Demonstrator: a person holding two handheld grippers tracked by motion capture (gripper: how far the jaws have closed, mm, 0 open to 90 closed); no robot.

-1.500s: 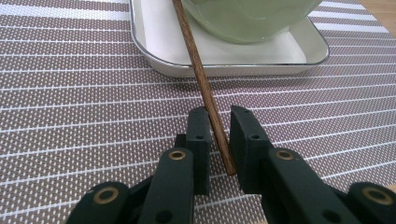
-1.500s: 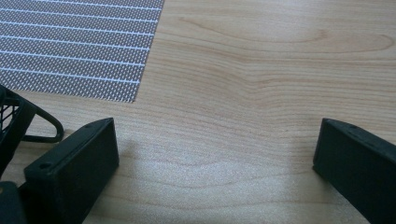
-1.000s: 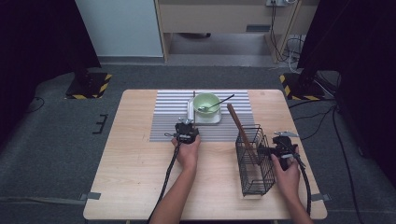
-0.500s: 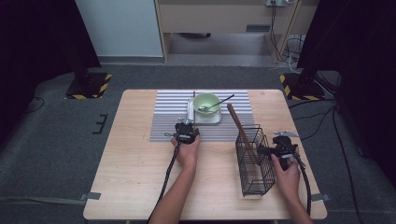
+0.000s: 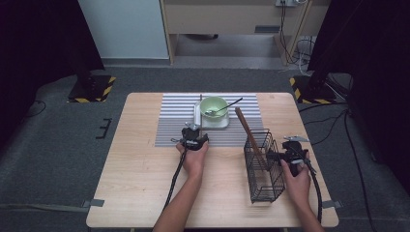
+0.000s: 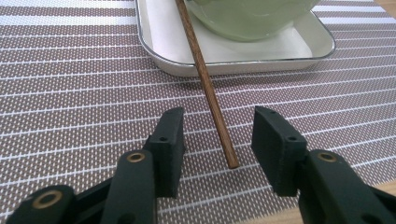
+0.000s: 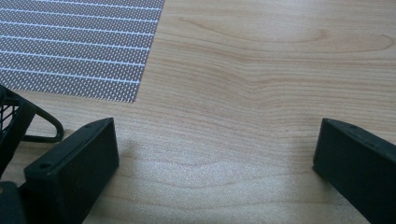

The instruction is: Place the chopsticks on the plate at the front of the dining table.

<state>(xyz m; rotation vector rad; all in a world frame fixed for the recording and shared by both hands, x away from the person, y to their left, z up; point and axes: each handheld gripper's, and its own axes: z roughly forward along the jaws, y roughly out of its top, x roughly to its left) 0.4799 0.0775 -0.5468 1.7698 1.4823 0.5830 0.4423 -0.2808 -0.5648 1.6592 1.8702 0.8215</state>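
No readable writing anywhere. Left gripper (image 6: 217, 135) fingers have just been opening — the wooden chopstick (image 6: 205, 79) lies loose between them; right gripper (image 7: 215, 154) gapes wide, empty.

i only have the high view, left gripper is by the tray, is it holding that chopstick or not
Observer: No. In the left gripper view the left gripper has just been opening; the chopstick lies between the jaws, clear of both pads.
Operator: where does the stick rest
Observer: Its near end is on the striped mat; farther up it crosses the white tray's rim beside the green bowl.
Operator: and the right one
Observer: The right gripper is open over bare table, with the wire basket at its left jaw.
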